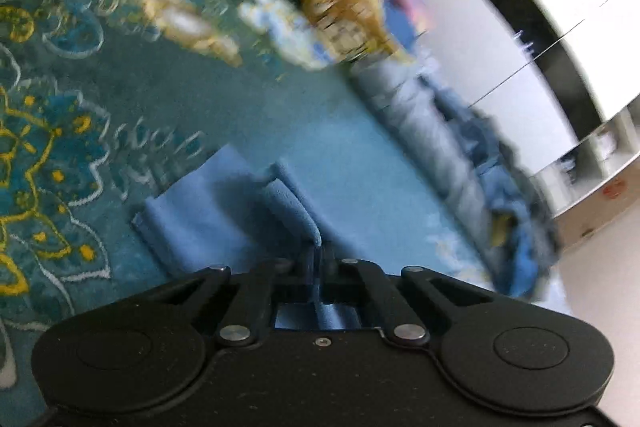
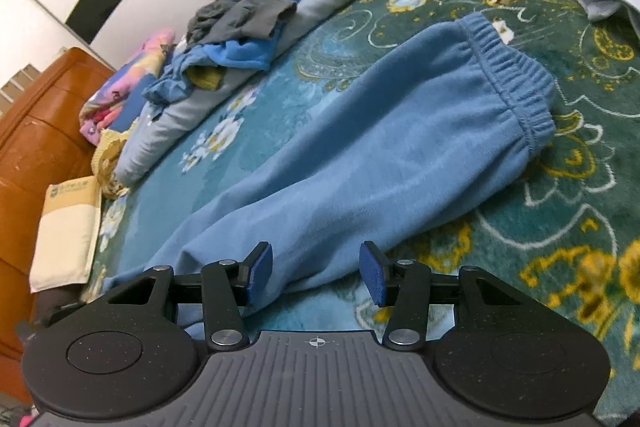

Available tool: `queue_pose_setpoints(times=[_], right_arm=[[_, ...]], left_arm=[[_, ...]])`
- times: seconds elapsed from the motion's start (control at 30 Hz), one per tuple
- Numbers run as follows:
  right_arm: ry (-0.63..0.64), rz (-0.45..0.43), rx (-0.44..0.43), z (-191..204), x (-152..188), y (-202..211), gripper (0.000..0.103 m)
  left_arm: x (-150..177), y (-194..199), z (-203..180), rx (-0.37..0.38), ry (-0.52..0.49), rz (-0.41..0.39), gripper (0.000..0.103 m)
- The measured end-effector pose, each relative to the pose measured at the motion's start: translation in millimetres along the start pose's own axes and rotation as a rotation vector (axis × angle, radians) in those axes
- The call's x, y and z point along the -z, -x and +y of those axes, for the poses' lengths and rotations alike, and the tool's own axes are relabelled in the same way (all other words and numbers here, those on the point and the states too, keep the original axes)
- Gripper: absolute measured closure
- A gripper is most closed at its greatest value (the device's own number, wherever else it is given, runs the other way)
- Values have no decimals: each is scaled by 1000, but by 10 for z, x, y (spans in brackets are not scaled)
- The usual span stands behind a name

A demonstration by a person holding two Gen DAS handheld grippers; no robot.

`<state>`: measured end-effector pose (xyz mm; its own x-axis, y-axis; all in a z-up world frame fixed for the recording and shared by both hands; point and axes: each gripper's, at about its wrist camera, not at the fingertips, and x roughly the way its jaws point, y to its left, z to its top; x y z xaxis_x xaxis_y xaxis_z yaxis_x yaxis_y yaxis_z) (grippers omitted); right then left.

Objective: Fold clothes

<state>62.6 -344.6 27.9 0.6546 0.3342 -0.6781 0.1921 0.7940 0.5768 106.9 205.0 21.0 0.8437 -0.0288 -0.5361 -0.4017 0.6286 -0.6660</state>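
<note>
From the left wrist, the left gripper (image 1: 320,251) is fully closed on a fold of the soft blue fleece trousers (image 1: 224,211), probably to carry the leg end over.

From the right wrist, the right gripper (image 2: 316,273) stands half open and holds nothing; its pads straddle the trousers' lower leg. The trousers (image 2: 400,147) lie on the teal flowered blanket (image 2: 560,227), long axis running away from the gripper, elastic waistband (image 2: 516,79) at the far end.

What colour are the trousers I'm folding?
Light blue trousers, elastic waistband; clearest in the right wrist view.
</note>
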Motion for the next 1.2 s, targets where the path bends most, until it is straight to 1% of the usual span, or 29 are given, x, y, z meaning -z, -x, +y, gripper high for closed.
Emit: queue_pose_setpoints(times=[0.07, 0.1, 0.13, 0.17, 0.2, 0.23, 0.27, 0.3, 0.37, 0.43, 0.53, 0.57, 0.6, 0.67, 0.73, 0.77, 0.8, 0.83, 0.87, 0.9, 0.93, 1.0, 1.03, 1.07, 1.1, 1.13, 1.2], right_arm=[[-7, -2, -1, 9, -17, -21, 58], [1, -4, -7, 28, -12, -18, 58], [12, -5, -15, 51, -2, -10, 58], [28, -5, -22, 83, 13, -4, 58], [50, 0, -27, 130, 34, -7, 57], [75, 6, -32, 181, 56, -12, 57], [113, 15, -32, 253, 78, -33, 57], [157, 25, -31, 333, 102, -58, 58], [250, 44, -22, 502, 148, -115, 58], [348, 57, -5, 685, 188, -177, 58], [478, 53, 10, 943, 250, -234, 58], [517, 52, 21, 1021, 275, -258, 58], [565, 56, 41, 1102, 314, -300, 56], [662, 61, 90, 1250, 409, -397, 55], [754, 63, 156, 1331, 508, -510, 60], [773, 64, 179, 1339, 524, -546, 69], [781, 65, 198, 1337, 529, -575, 83], [789, 66, 217, 1335, 533, -604, 89], [771, 62, 218, 1309, 508, -590, 98], [744, 55, 213, 1275, 472, -561, 100], [722, 35, 201, 1251, 451, -496, 100], [730, -32, 176, 1253, 474, -270, 101], [749, -46, 170, 1250, 521, -192, 101], [769, -51, 165, 1241, 571, -135, 101], [776, -15, 168, 1199, 621, -175, 101], [779, 35, 175, 1146, 672, -248, 101], [749, 111, 190, 1010, 767, -414, 101]], left_arm=[[-47, 224, -58, 72, -6, -52, 103], [-50, 354, -41, 81, -14, -71, 103], [-51, 433, 10, 64, -24, -77, 103], [-46, 450, 99, 40, -32, -60, 103], [-24, 431, 211, -4, -31, -33, 103], [-2, 373, 338, -45, -7, 8, 103], [33, 337, 450, -62, 36, 34, 103], [66, 331, 520, -53, 68, 34, 103], [110, 339, 529, -44, 66, 18, 103], [88, 319, 473, -42, 40, 17, 103], [25, 305, 434, -15, 52, 12, 102], [16, 276, 412, -19, 48, 18, 99], [15, 251, 398, -27, 41, 23, 99], [21, 169, 364, -50, 37, 32, 99], [20, 139, 347, -52, 40, 33, 99], [8, 115, 327, -55, 32, 34, 100], [-4, 93, 305, -58, 24, 35, 103], [-23, 107, 259, -50, 6, 24, 103], [-42, 121, 212, -43, -12, 13, 103], [-60, 137, 165, -35, -29, 1, 103], [-77, 197, 119, -5, -38, -20, 103], [-87, 338, 86, 60, -45, -61, 103], [-78, 379, 100, 59, -50, -68, 103], [-53, 352, 154, 34, -53, -54, 103], [-27, 323, 210, 9, -56, -38, 103], [9, 248, 314, -35, -32, -12, 103], [81, 187, 494, -41, 38, -3, 103]])
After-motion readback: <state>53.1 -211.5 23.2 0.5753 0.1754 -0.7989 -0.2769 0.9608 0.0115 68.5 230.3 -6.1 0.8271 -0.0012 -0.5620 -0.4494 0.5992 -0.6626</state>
